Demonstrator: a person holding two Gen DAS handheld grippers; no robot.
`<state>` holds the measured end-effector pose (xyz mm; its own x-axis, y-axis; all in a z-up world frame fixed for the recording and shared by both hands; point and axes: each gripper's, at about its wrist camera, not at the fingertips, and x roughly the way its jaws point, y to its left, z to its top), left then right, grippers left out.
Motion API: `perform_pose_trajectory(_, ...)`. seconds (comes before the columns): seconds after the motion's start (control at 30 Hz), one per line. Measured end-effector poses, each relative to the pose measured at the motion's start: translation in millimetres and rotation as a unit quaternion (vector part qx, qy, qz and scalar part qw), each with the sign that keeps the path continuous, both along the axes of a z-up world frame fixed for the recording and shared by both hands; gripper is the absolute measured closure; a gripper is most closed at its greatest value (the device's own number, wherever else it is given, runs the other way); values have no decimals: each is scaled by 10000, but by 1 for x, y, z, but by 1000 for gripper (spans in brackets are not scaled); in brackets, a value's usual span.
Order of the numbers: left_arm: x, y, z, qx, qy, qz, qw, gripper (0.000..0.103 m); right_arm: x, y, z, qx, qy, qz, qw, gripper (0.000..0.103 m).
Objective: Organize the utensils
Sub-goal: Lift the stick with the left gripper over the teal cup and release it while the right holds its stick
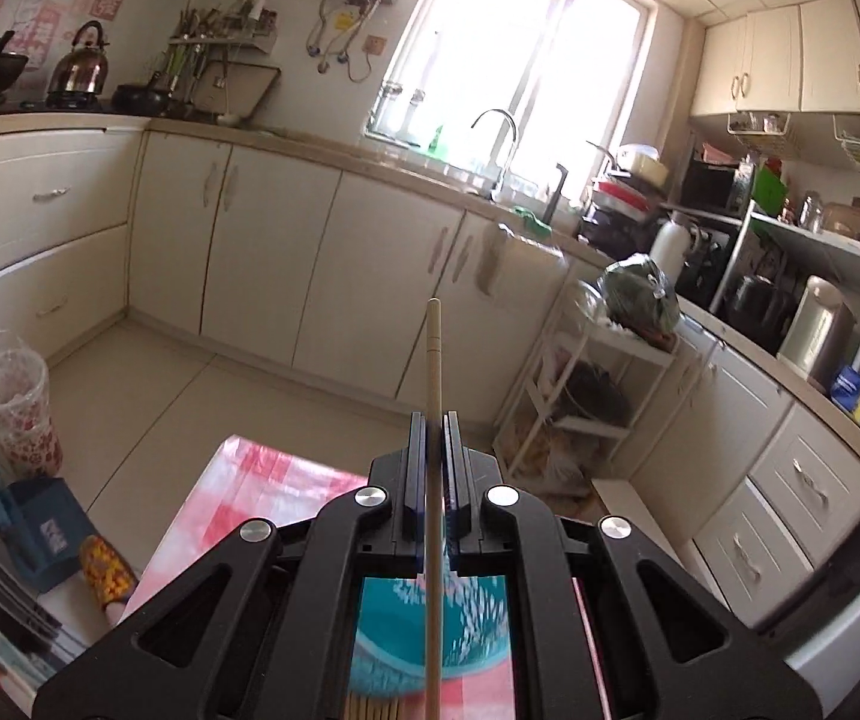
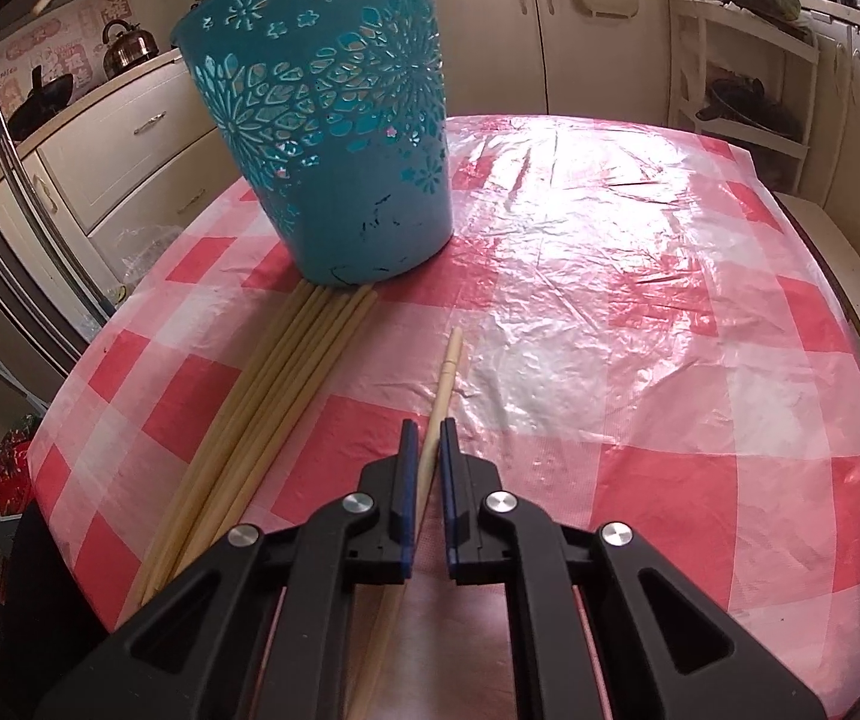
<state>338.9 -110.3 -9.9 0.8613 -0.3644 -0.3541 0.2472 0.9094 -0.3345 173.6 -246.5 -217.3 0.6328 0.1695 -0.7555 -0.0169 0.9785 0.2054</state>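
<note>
Left gripper [image 1: 433,420]: jaws pressed onto a single chopstick [image 1: 433,372], which runs straight out past the fingertips and back under the body; it's held high, pointing toward the far cabinets, with the teal basket [image 1: 466,630] visible directly below through the gripper frame. Right gripper [image 2: 428,429]: jaws nipped in on a second chopstick [image 2: 445,378] whose tip lies on the checked tablecloth [image 2: 640,330], shaft angled slightly left to right through the pads. Just left of it, a bundle of loose chopsticks [image 2: 286,372] lies side by side, far ends touching the base of the basket [image 2: 334,120], which stands upright at the far left of the table. Judgement: basket is the drop target, most sticks not in yet. Risks: both grips are near one end of a long thin stick, so it can pivot or slip in the pads on any quick swing; the right stick sits skewed in the jaws, so lifting may rotate it out. The left stick's long overhang could clip the basket rim and tip the light basket. The right gripper could also nudge the neighbouring bundle and roll sticks toward the near left table edge.
</note>
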Motion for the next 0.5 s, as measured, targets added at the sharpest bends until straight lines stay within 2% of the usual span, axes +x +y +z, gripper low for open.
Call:
perform_pose_trajectory(0.1, 23, -13, -10, 59, -59, 261, 9996, 98, 0, -2, 0, 76, -9, -7, 10000, 95)
perform_pose_trajectory(0.23, 49, -23, -37, 214, 189, 446, 9986, 98, 0, -5, -1, 186, -12, -11, 9998, 95)
perform_pose_trajectory(0.5, 51, -32, -77, 843, 583, 400, 9939, 98, 0, -6, -2, 246, -10, -13, 9997, 95)
